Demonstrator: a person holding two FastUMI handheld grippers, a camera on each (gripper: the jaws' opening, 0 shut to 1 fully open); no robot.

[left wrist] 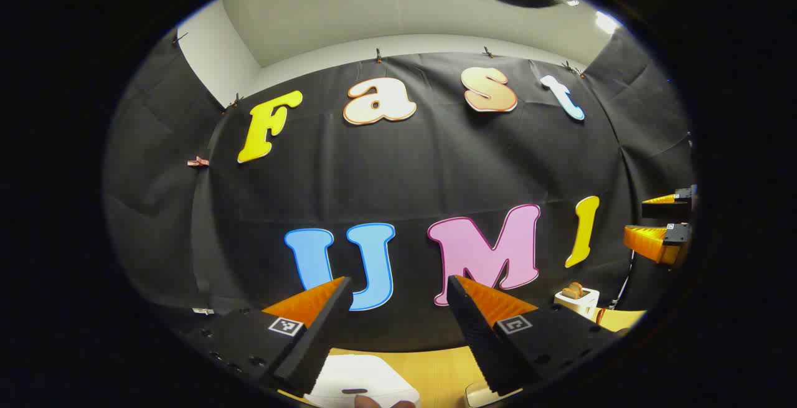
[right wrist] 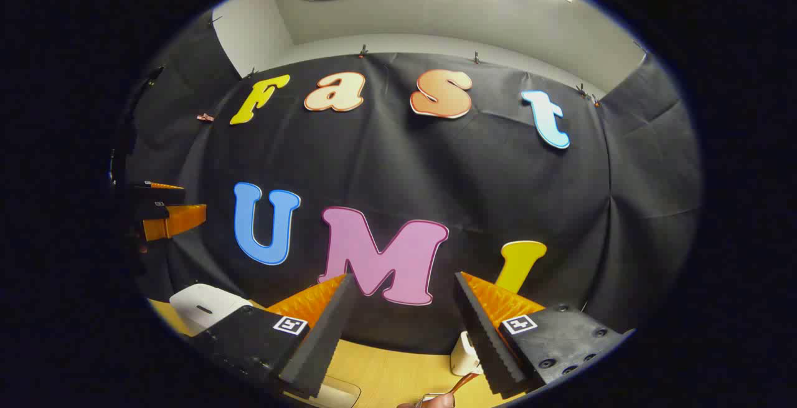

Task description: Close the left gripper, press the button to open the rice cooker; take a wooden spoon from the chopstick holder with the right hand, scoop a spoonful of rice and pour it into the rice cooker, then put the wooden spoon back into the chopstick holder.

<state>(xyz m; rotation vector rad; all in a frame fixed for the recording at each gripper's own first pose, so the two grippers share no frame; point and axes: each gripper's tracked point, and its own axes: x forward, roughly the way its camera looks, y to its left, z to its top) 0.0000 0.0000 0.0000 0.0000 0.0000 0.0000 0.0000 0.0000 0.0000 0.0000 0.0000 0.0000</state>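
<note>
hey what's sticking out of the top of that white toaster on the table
In the left gripper view, the white toaster has browned slices of bread poking out of its top. How far they reach down into the slots is hidden by the toaster's body.

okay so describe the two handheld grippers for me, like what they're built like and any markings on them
Each is a two-finger tool. The left gripper has wedge-shaped fingers tapering to a point, with ribbed, sawtooth inner faces, on dark blocky bases with screw holes. A small square black-and-white marker tag sits on each base. The right gripper is built the same, with its own tags.
</note>
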